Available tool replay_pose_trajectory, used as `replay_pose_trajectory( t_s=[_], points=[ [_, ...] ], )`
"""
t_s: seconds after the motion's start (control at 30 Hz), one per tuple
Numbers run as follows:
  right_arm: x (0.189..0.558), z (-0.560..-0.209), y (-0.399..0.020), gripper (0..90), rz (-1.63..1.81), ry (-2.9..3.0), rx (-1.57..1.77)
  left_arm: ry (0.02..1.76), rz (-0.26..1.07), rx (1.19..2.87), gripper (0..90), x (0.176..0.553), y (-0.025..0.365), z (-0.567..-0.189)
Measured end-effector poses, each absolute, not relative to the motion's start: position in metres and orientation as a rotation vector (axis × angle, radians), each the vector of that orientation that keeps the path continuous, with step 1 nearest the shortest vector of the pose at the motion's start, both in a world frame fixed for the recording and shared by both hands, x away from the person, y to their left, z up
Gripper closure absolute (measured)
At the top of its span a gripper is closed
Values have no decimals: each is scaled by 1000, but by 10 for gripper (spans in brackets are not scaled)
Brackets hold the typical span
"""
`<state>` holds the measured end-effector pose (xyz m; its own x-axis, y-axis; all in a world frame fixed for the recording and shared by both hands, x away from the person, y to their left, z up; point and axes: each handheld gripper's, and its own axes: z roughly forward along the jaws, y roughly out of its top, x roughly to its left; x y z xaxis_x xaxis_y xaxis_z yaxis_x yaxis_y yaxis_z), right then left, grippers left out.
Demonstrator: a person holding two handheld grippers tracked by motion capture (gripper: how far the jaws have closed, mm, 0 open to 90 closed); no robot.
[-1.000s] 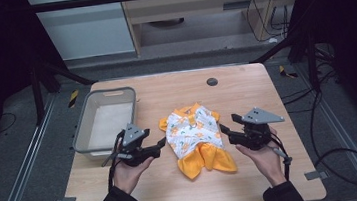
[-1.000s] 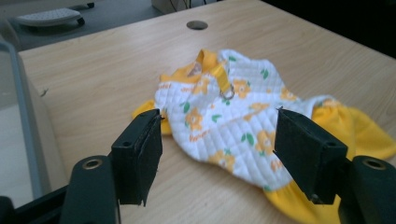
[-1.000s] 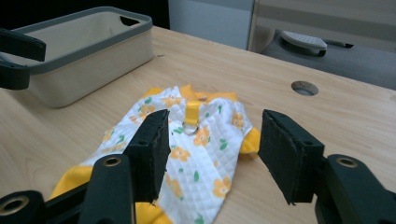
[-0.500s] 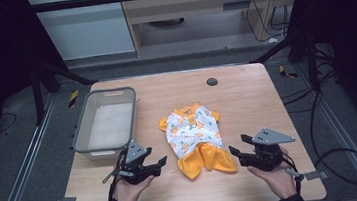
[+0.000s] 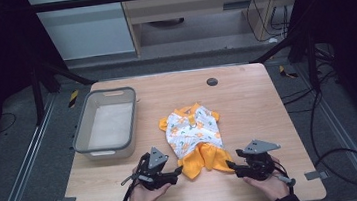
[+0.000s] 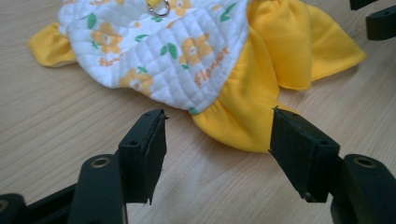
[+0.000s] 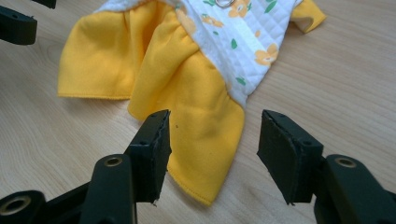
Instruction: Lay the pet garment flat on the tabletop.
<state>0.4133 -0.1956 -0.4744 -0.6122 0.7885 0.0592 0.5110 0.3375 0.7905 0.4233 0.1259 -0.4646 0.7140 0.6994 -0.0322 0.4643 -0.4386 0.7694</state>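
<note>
Yellow-and-white cloth, a small garment (image 5: 194, 138), lies flat near the middle of the table (image 5: 267, 101) in the high view, its long axis running from the collar at the far end to the yellow skirt at the near end. A grey bin (image 5: 106, 123) sits apart on its left. The left gripper (image 5: 176, 172) and right gripper (image 5: 229, 165) flank the skirt hem, both pointing inward at it, about equally near.

From the left gripper view, the jaws stand wide apart and hold nothing; the yellow hem lies just ahead, between them and slightly toward the right jaw, not touching.

From the right gripper view, the jaws are likewise spread and empty. A yellow skirt corner reaches down between them, closer to the left jaw; whether it touches that jaw I cannot tell. My guess is that each gripper needs only a short push forward to pinch its own hem corner.
</note>
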Motion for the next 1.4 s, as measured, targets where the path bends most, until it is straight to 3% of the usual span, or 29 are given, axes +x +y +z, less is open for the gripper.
replay_pose_trajectory(
  t_s=[0.23, 0.37, 0.53, 0.63, 1.07, 1.4],
  points=[
    [417, -485, -192, 525, 1113, 2317, 1176, 894, 334, 2159, 425, 425, 110, -473],
    [418, -489, -191, 597, 1094, 2345, 1177, 905, 313, 2196, 548, 427, 104, -478],
    [419, -491, -186, 750, 1075, 2389, 1165, 920, 280, 2214, 774, 430, 101, -482],
    [419, -490, -184, 831, 1071, 2414, 1154, 930, 259, 2201, 856, 433, 103, -483],
    [412, -461, -209, 861, 1177, 2345, 1134, 894, 234, 2112, 878, 430, 141, -448],
    [420, -455, -211, 814, 1204, 2300, 1142, 921, 250, 2159, 872, 436, 160, -446]
  ],
)
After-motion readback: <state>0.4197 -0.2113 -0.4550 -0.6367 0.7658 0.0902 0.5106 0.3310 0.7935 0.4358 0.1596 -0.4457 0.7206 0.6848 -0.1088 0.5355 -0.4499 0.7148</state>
